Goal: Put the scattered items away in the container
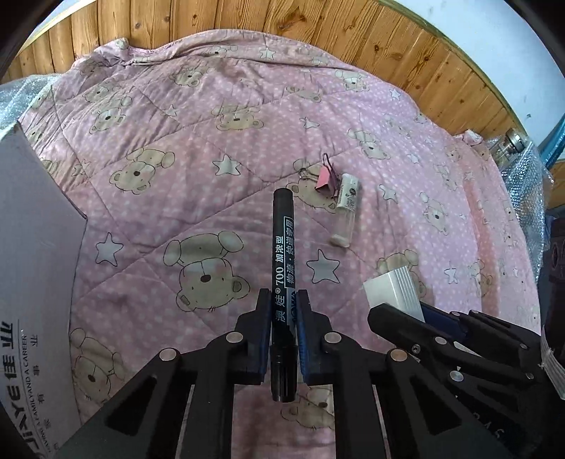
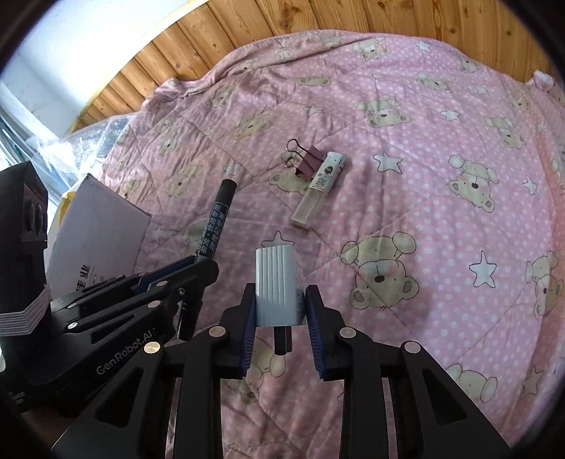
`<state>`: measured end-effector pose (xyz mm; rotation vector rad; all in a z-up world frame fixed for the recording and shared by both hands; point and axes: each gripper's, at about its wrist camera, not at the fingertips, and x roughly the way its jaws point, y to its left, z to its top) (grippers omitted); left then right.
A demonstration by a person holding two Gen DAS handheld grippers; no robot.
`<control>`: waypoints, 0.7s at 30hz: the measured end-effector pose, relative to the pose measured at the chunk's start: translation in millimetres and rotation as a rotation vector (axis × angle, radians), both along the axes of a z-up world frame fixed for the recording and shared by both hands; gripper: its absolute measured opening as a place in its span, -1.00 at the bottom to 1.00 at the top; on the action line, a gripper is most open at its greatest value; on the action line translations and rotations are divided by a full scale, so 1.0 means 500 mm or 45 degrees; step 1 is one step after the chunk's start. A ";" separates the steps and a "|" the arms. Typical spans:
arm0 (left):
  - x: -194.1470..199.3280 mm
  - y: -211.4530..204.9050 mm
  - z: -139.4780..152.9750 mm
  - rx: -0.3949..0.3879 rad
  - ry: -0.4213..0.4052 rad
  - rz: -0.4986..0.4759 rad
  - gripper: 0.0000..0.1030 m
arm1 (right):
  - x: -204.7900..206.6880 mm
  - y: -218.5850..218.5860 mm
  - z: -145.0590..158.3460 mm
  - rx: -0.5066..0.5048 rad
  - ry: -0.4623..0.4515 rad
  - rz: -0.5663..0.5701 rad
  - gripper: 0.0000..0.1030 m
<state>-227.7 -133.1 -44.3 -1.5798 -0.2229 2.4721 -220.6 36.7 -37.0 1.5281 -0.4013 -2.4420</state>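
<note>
My left gripper (image 1: 284, 300) is shut on a black marker pen (image 1: 281, 247), which points forward above the pink bear-print quilt (image 1: 212, 141). Seen from the right wrist, the same marker (image 2: 217, 219) sticks out of the left gripper (image 2: 203, 263). My right gripper (image 2: 280, 296) is shut on a white ribbed block (image 2: 277, 282); in the left wrist view that block (image 1: 393, 291) shows at the lower right. A pink binder clip (image 1: 326, 180) (image 2: 307, 159) and a small clear tube with a white cap (image 1: 346, 208) (image 2: 319, 187) lie side by side on the quilt ahead. A white cardboard box (image 1: 35, 264) (image 2: 95, 229) stands at the left.
Wooden plank panelling (image 1: 247, 21) rises behind the quilt. Bubble wrap (image 1: 526, 183) and a glass jar (image 1: 508, 144) sit at the far right in the left wrist view. More bubble wrap (image 2: 95, 137) lies behind the box.
</note>
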 end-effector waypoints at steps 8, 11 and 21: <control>0.062 -0.030 0.070 0.054 0.049 0.030 -0.73 | 0.053 -0.041 0.058 0.018 0.059 0.032 -0.45; 0.091 -0.037 0.087 0.068 0.063 0.030 -0.73 | 0.079 -0.053 0.071 0.025 0.074 0.038 -0.45; 0.196 -0.052 0.151 0.101 0.143 0.013 -0.73 | 0.175 -0.077 0.103 0.039 0.112 0.039 -0.45</control>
